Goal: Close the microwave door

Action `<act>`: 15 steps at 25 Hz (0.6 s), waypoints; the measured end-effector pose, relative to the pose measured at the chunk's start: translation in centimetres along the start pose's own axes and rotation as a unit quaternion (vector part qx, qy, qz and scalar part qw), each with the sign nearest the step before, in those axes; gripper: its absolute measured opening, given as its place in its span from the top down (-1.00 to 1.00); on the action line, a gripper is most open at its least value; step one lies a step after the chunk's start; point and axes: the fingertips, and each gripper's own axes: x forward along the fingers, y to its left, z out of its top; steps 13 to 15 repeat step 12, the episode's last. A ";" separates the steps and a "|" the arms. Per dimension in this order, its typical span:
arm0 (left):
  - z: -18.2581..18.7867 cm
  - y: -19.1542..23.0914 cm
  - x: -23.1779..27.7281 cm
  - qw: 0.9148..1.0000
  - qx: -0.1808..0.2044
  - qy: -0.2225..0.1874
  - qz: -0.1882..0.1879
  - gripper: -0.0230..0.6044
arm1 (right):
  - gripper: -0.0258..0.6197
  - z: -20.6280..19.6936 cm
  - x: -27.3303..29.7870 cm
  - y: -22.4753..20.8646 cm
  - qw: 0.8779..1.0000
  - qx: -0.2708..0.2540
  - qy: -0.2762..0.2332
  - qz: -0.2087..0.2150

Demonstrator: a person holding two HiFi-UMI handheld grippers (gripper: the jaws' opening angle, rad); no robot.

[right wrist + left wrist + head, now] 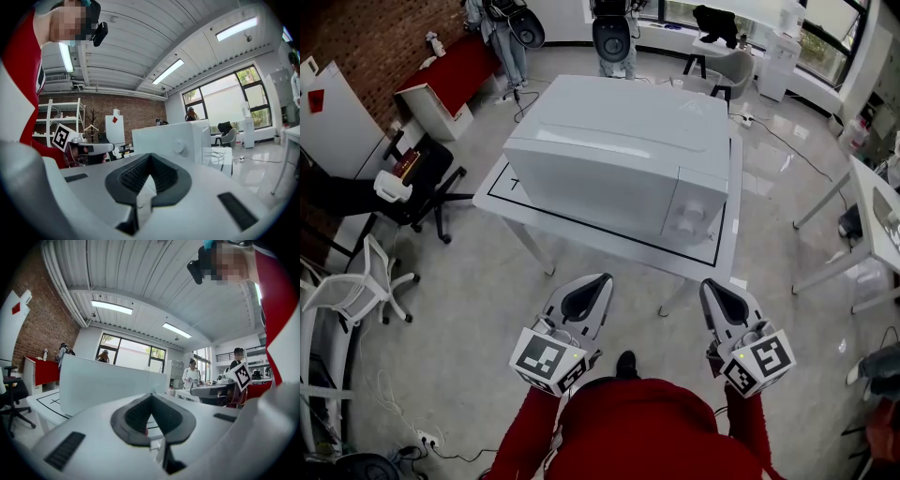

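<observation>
The white microwave (619,155) stands on a white table (517,199), and its door (595,192) lies flush with the front. Two knobs mark its control panel (694,216) at the right. Both grippers hover short of the table's front edge, in front of the person's red sleeves, and touch nothing. My left gripper (600,279) is shut and empty, and points at the door. My right gripper (711,285) is shut and empty too, below the control panel. In the left gripper view the microwave (103,380) rises beyond the left gripper (151,395). The right gripper view shows the microwave (173,138) past the right gripper (150,155).
A black office chair (417,183) and a white chair (356,291) stand at the left. Another white table (872,202) is at the right. A red-topped cabinet (450,75) lines the brick wall. People stand at the far end of the room.
</observation>
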 end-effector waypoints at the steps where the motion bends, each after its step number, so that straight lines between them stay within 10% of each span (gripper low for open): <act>1: 0.0 0.0 0.0 1.000 0.000 0.001 0.000 0.89 | 0.88 0.0 0.0 0.0 1.000 0.000 0.001 0.000; 15: -0.2 0.0 0.0 1.000 0.000 -0.003 -0.006 0.89 | 0.88 -0.2 0.0 -0.1 1.000 0.002 0.004 -0.006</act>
